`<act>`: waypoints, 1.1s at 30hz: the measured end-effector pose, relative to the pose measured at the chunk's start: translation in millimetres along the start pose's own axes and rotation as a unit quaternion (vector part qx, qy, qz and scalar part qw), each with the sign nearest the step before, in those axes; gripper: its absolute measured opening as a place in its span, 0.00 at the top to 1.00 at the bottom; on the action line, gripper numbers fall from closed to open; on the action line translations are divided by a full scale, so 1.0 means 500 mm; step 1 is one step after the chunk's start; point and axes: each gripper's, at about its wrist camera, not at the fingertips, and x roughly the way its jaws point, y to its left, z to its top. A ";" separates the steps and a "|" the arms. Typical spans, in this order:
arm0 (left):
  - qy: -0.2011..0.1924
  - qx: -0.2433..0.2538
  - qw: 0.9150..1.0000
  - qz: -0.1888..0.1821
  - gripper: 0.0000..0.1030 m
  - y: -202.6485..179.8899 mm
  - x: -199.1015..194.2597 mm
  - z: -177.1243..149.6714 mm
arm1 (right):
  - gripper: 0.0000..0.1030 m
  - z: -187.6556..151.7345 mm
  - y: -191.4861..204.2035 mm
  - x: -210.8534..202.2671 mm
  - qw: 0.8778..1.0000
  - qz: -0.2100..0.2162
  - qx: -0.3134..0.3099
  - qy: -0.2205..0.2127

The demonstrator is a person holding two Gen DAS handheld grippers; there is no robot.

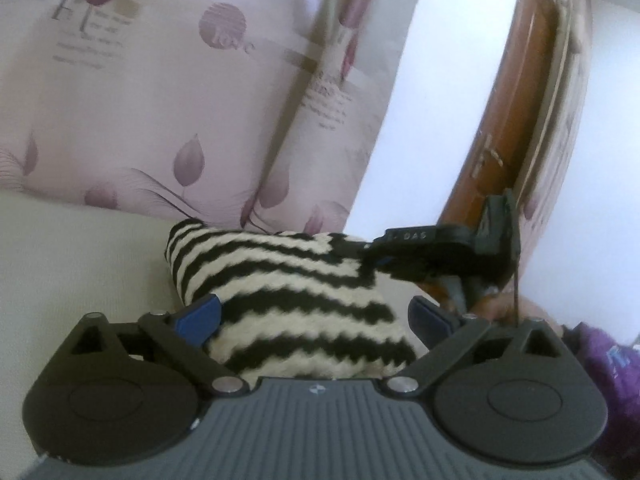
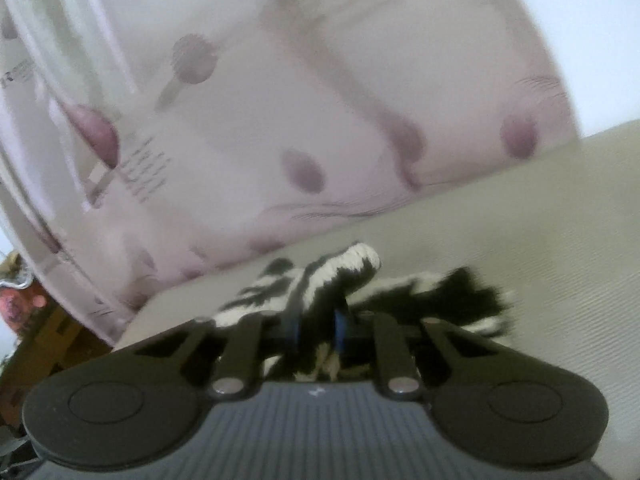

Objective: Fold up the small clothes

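A small black-and-cream striped knit garment [image 1: 280,300] lies on a cream surface [image 1: 80,260]. My left gripper [image 1: 314,320] is open, its blue-padded fingers [image 1: 200,318] on either side of the garment's near end. My right gripper shows in the left wrist view [image 1: 376,258] at the garment's far right corner. In the right wrist view my right gripper [image 2: 318,330] is shut on a bunched fold of the striped garment [image 2: 340,272], lifting it off the surface; a fringed edge [image 2: 460,292] trails to the right.
A pink pillow or bedding with purple leaf print and lettering [image 1: 180,100] stands behind the garment. A brown wooden door or frame [image 1: 512,120] is at the right. Purple cloth [image 1: 608,364] is at the right edge. The cream surface [image 2: 520,240] extends right.
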 end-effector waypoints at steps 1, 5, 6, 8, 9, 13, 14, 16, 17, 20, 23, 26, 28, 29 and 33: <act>0.004 0.001 1.000 -0.002 0.05 -0.003 0.008 -0.005 | 0.85 0.002 -0.013 -0.007 1.000 -0.006 0.001 -0.003; 0.018 0.008 1.000 -0.007 0.05 -0.018 0.043 -0.013 | 0.85 0.000 -0.053 -0.021 1.000 -0.019 -0.003 -0.004; 0.018 0.012 1.000 -0.008 0.05 -0.023 0.050 -0.013 | 0.85 -0.001 -0.059 -0.020 1.000 -0.026 -0.015 0.000; 0.011 0.028 1.000 -0.007 0.05 -0.036 0.060 -0.009 | 0.85 -0.008 -0.066 -0.010 0.998 -0.044 -0.046 0.008; 0.007 0.036 0.999 -0.007 0.05 -0.043 0.063 -0.007 | 0.85 -0.011 -0.072 -0.004 0.997 -0.056 -0.057 0.013; 0.002 0.056 0.998 -0.015 0.11 -0.059 0.085 -0.002 | 0.86 -0.026 -0.086 0.019 0.990 -0.090 -0.101 0.031; 0.002 0.063 0.998 -0.018 0.12 -0.062 0.092 -0.001 | 0.86 -0.026 -0.089 0.019 0.991 -0.084 -0.100 0.030; 0.011 0.079 0.997 -0.021 0.28 -0.068 0.109 -0.003 | 0.86 -0.022 -0.088 0.017 0.991 -0.078 -0.104 0.027; 0.020 0.081 0.996 -0.024 0.35 -0.070 0.116 -0.006 | 0.86 -0.018 -0.088 0.018 0.991 -0.074 -0.107 0.026; 0.059 0.083 0.994 -0.038 0.52 -0.067 0.148 -0.024 | 0.86 -0.006 -0.090 0.022 0.991 -0.068 -0.112 0.023; 0.104 0.067 0.991 -0.050 0.69 -0.057 0.173 -0.056 | 0.86 0.005 -0.105 0.026 0.993 -0.058 -0.098 0.013; 0.135 0.045 0.988 -0.052 0.69 -0.049 0.190 -0.088 | 0.86 -0.009 -0.125 0.049 0.994 -0.059 -0.091 0.034; 0.127 0.070 0.988 -0.047 0.69 -0.058 0.187 -0.099 | 0.84 -0.030 -0.137 0.057 0.993 -0.064 -0.091 0.043; 0.128 0.069 0.988 -0.048 0.69 -0.057 0.187 -0.098 | 0.83 -0.034 -0.144 0.048 0.995 -0.060 -0.076 0.032; 0.130 0.055 0.989 -0.050 0.69 -0.048 0.189 -0.093 | 0.81 -0.028 -0.155 -0.016 0.998 -0.061 -0.029 -0.020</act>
